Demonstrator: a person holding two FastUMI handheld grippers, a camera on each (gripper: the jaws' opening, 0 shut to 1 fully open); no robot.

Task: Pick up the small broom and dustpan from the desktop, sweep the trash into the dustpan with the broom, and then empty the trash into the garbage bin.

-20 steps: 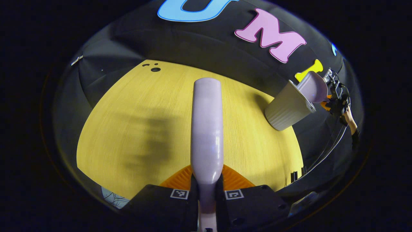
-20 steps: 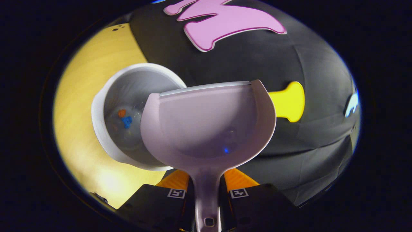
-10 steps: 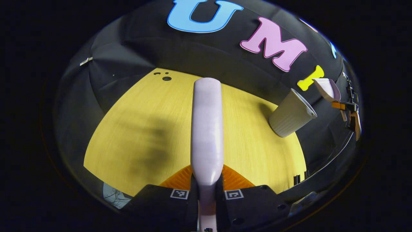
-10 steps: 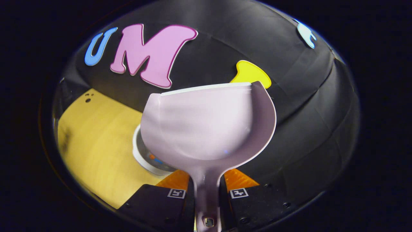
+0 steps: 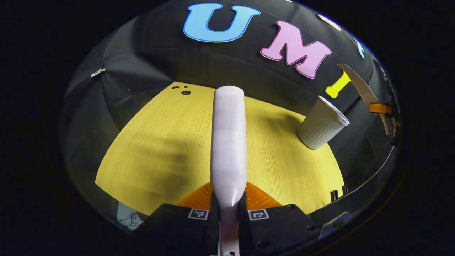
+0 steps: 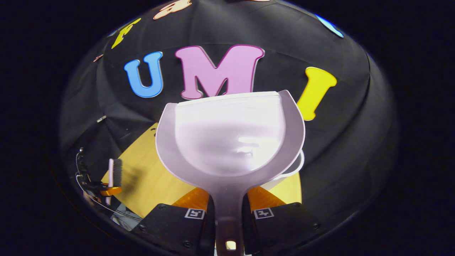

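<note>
My left gripper (image 5: 228, 208) is shut on the handle of the lilac small broom (image 5: 228, 142), which points out over the yellow desktop (image 5: 160, 142). The white ribbed garbage bin (image 5: 321, 124) stands upright at the table's far right. Beyond it, the lilac dustpan (image 5: 359, 85) hangs edge-on in the right gripper (image 5: 382, 110). In the right gripper view, my right gripper (image 6: 229, 213) is shut on the handle of the dustpan (image 6: 231, 138), whose scoop looks bare. The bin's rim (image 6: 298, 168) peeks out behind it. The broom (image 6: 113, 172) and the left gripper (image 6: 108, 192) show small at far left.
Small dark holes (image 5: 185, 92) mark the desktop's far corner. The black cloth wall rises close behind the table and the bin. Cables (image 6: 106, 209) trail below the left gripper off the table's near edge.
The right gripper has drawn the dustpan back and up from the bin's mouth and turned it level. The bin now sits behind and below the scoop. The broom has barely moved.
</note>
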